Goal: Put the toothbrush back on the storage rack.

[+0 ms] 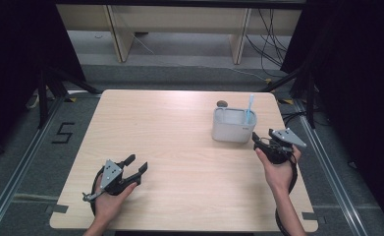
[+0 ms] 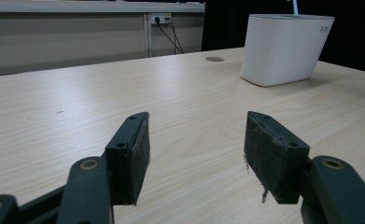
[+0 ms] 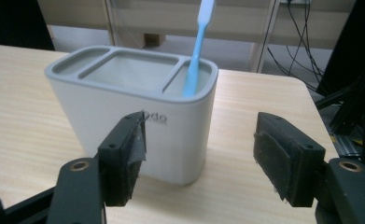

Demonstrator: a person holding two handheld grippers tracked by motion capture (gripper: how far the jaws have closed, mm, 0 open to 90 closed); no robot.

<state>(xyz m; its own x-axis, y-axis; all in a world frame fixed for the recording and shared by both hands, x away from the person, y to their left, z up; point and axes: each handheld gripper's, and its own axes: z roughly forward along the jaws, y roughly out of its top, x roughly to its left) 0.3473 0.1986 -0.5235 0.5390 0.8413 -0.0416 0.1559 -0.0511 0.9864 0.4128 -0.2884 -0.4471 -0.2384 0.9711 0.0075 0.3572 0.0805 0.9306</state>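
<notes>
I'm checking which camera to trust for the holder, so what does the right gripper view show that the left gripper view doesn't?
The right gripper view shows the white holder's top: three compartments, the blue toothbrush standing in the right-hand one. The left gripper view shows a small round dark spot on the table beside the holder, seen from the side. Both show the holder on the wooden table beyond open, empty jaws.

A grey floor [image 1: 179,73] marked 5 lies beyond the table, with pale wooden furniture legs [image 1: 118,32] and black curtains [image 1: 356,73].
</notes>
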